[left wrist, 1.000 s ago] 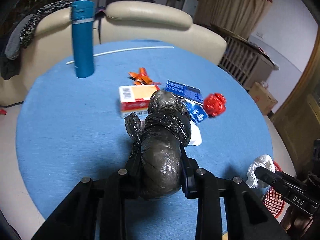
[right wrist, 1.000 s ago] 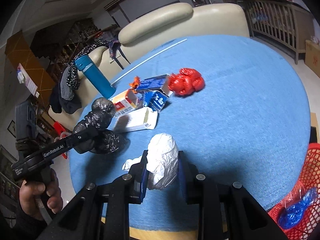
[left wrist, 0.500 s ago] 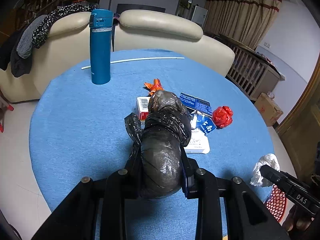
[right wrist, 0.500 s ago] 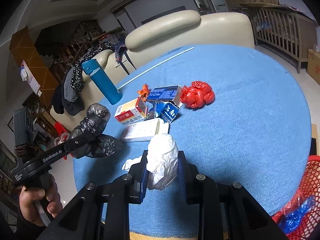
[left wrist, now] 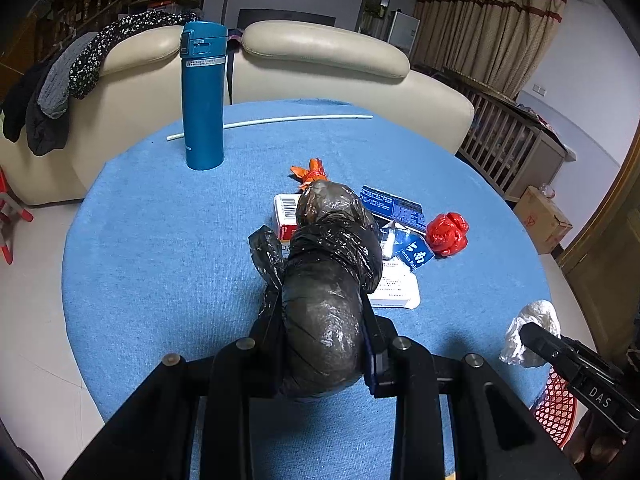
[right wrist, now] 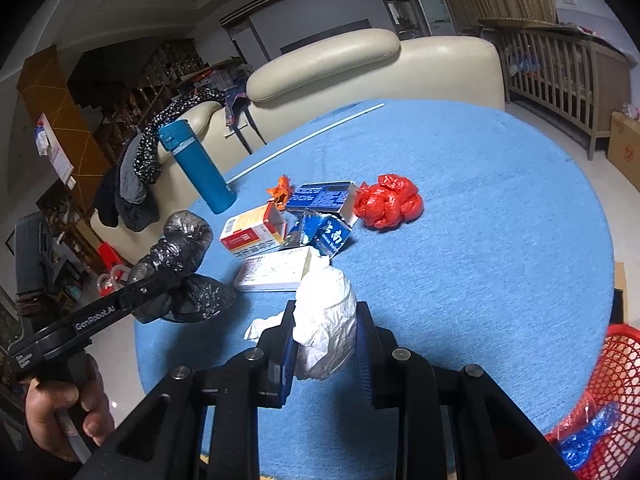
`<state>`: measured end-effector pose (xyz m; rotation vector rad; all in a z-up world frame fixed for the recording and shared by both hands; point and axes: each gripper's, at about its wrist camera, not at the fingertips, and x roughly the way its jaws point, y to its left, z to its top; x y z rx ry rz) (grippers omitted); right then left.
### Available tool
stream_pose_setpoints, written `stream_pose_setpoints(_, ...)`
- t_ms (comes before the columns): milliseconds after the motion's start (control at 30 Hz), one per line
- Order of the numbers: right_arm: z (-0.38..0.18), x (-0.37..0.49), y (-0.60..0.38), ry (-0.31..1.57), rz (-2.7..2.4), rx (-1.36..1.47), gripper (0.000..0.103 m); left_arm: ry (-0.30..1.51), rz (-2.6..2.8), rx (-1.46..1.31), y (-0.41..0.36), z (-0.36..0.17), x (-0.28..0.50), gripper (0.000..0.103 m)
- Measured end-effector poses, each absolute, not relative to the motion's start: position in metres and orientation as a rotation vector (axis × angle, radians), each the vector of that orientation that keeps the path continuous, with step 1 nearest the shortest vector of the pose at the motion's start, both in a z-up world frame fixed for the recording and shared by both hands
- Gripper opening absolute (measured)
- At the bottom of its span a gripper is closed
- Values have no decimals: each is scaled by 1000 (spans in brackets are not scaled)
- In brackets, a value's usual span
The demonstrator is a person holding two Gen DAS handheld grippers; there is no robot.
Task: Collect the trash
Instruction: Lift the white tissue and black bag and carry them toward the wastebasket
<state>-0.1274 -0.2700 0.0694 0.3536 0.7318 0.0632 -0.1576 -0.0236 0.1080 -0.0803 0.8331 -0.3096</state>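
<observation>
My left gripper [left wrist: 322, 320] is shut on a wadded black plastic bag [left wrist: 328, 280] and holds it above the blue round table [left wrist: 160, 248]. It also shows in the right wrist view [right wrist: 180, 256]. My right gripper [right wrist: 326, 332] is shut on a crumpled white bag [right wrist: 326, 320], also seen in the left wrist view [left wrist: 528, 332], over the table's near edge. On the table lie a red bag wad [right wrist: 388, 200], blue cartons [right wrist: 320, 196], a red-and-yellow box [right wrist: 252, 232], a white box [right wrist: 276, 272] and an orange scrap [right wrist: 280, 190].
A red mesh basket [right wrist: 616, 400] with red and blue bags stands on the floor at the right, below the table edge. A tall teal flask [left wrist: 202, 96] and a white rod [left wrist: 280, 122] are at the table's far side. A cream sofa [left wrist: 320, 64] is behind.
Both grippers have risen and drawn back from the trash pile with their bags held. The table looks farther away in both views.
</observation>
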Motion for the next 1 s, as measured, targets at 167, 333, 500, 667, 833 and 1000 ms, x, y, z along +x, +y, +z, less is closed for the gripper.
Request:
stream_pose_setpoints(167, 70, -127, -271, 714, 49, 357, 28, 841, -302, -68, -27, 108, -156, 32)
stream_pose_setpoints(333, 69, -124, -268, 716, 44, 337, 27, 846, -296, -58, -33, 107, -155, 32)
stream_pose_setpoints(500, 68, -124, -269, 713, 40, 340, 27, 849, -293, -46, -38, 108, -155, 32)
stream_pose_setpoints(667, 70, -128, -272, 702, 26, 344, 27, 849, -299, -34, -44, 109, -156, 32)
stream_pose_setpoints(833, 76, -137, -277, 684, 11, 348, 27, 840, -310, -18, -52, 113, -159, 31)
stream_pose_setpoints(1000, 82, -148, -285, 664, -8, 356, 27, 831, -322, -7, -60, 117, -164, 31)
